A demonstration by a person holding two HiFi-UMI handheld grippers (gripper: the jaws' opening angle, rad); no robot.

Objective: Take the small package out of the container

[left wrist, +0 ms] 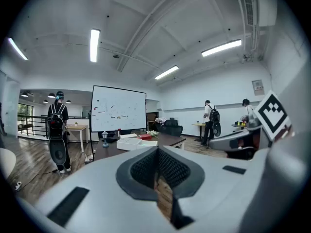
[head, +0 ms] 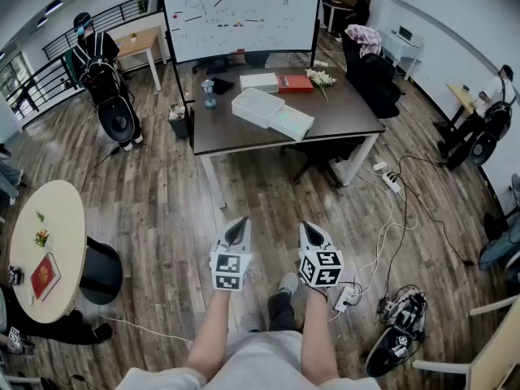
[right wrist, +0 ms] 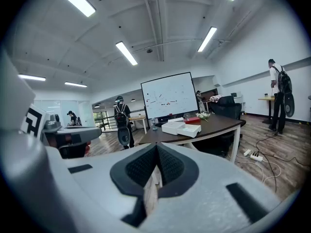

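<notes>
A white open container point(head: 271, 110) lies on the dark table point(head: 341, 116), its lid folded out to the right; it also shows in the left gripper view as a white container point(left wrist: 136, 141) and in the right gripper view as a white container point(right wrist: 181, 127). The small package cannot be made out inside it. My left gripper point(head: 236, 232) and right gripper point(head: 311, 234) are held side by side above the wooden floor, well short of the table. Both are shut with nothing between the jaws, as their own views show: left gripper point(left wrist: 158, 178), right gripper point(right wrist: 154, 176).
On the table stand a red box point(head: 296, 83), a white box point(head: 258, 80), flowers point(head: 321, 77) and a blue cup point(head: 209, 90). A whiteboard point(head: 240, 10) rises behind. A person with a backpack point(head: 101, 71) stands at left. Power strips and cables point(head: 390, 181) lie at right, a round table point(head: 41, 246) at left.
</notes>
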